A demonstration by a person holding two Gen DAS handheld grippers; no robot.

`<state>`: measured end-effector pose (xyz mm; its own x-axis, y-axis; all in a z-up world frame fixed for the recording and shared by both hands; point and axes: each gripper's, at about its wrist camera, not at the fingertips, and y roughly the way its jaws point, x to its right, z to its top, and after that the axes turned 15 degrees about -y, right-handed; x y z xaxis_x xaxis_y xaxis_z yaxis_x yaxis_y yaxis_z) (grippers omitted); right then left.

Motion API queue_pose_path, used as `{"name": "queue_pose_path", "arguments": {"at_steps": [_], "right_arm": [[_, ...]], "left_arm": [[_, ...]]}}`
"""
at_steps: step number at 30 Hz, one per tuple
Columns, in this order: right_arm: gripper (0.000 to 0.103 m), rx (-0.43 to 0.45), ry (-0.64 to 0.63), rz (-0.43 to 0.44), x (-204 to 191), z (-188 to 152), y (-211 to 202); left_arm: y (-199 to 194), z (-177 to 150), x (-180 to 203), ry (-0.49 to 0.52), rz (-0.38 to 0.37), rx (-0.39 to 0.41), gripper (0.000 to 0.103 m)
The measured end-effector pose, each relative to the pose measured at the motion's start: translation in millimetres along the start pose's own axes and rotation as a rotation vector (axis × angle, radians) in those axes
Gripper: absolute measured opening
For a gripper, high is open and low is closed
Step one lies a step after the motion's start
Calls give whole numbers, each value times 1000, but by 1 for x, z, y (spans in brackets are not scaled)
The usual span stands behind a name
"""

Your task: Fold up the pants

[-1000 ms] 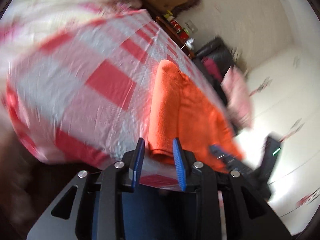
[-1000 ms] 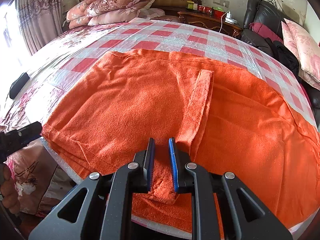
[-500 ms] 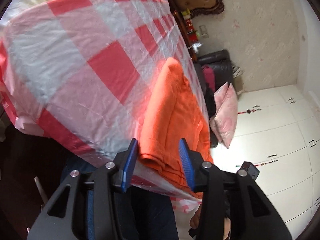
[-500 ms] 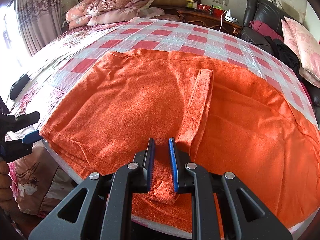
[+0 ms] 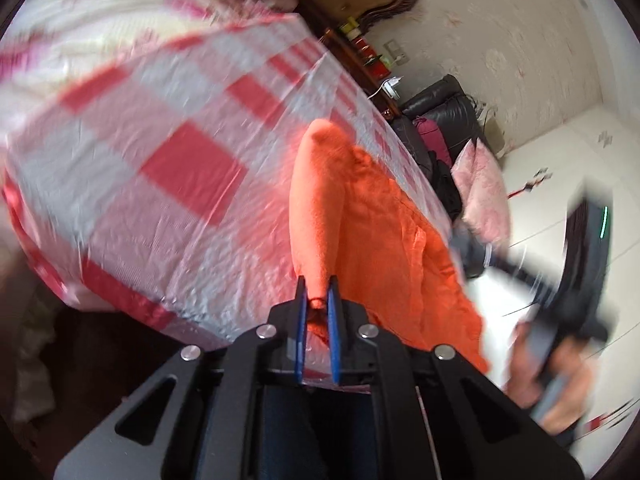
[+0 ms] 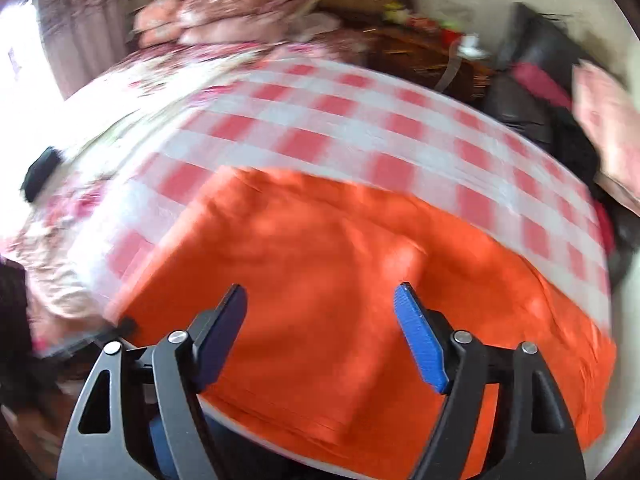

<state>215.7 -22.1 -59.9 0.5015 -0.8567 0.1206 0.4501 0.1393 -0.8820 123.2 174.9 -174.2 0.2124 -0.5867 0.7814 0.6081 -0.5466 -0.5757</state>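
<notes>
The orange pants point(image 6: 340, 280) are lying spread over the red-checked sheet point(image 6: 320, 120) at the near edge of the bed. The left gripper point(image 5: 318, 300) is pinching a raised fold of the pants at their corner, while the right gripper point(image 6: 320, 320) is hanging over them, jaws spread wide.

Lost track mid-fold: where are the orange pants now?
The orange pants lie on the checkered bed cover near its front edge, one corner pinched in the left hand-held gripper.

Bed point(image 6: 120, 92), checked plastic sheet point(image 6: 320, 120), orange pants point(image 6: 320, 280)
</notes>
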Motion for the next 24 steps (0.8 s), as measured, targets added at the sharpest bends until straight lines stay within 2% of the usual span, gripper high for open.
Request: {"name": "queue_pose_path", "arguments": {"at_steps": [3, 7, 11, 13, 18, 19, 20, 21, 22, 24], "right_arm": [[74, -93, -67, 83, -18, 51, 20], [73, -226, -174, 90, -51, 94, 55], [73, -332, -266, 76, -81, 109, 84], [73, -367, -294, 40, -84, 108, 94], [71, -423, -333, -27, -91, 99, 114], [62, -427, -331, -27, -90, 99, 116], [44, -426, -324, -26, -89, 97, 117], [33, -416, -308, -27, -85, 96, 116], [18, -403, -287, -17, -81, 96, 114], [12, -353, -234, 46, -66, 98, 100]], "left_arm": [[-6, -14, 26, 121, 72, 75, 8], [-7, -31, 55, 261, 176, 152, 8], [-6, -48, 72, 388, 230, 193, 8], [-7, -54, 79, 432, 240, 207, 8], [-9, -59, 90, 489, 245, 238, 8], [-11, -59, 92, 497, 241, 243, 8], [-11, -59, 94, 499, 237, 243, 8], [-13, -59, 95, 500, 233, 245, 8], [-15, -59, 97, 500, 227, 245, 7], [-23, -58, 103, 503, 203, 261, 7]]}}
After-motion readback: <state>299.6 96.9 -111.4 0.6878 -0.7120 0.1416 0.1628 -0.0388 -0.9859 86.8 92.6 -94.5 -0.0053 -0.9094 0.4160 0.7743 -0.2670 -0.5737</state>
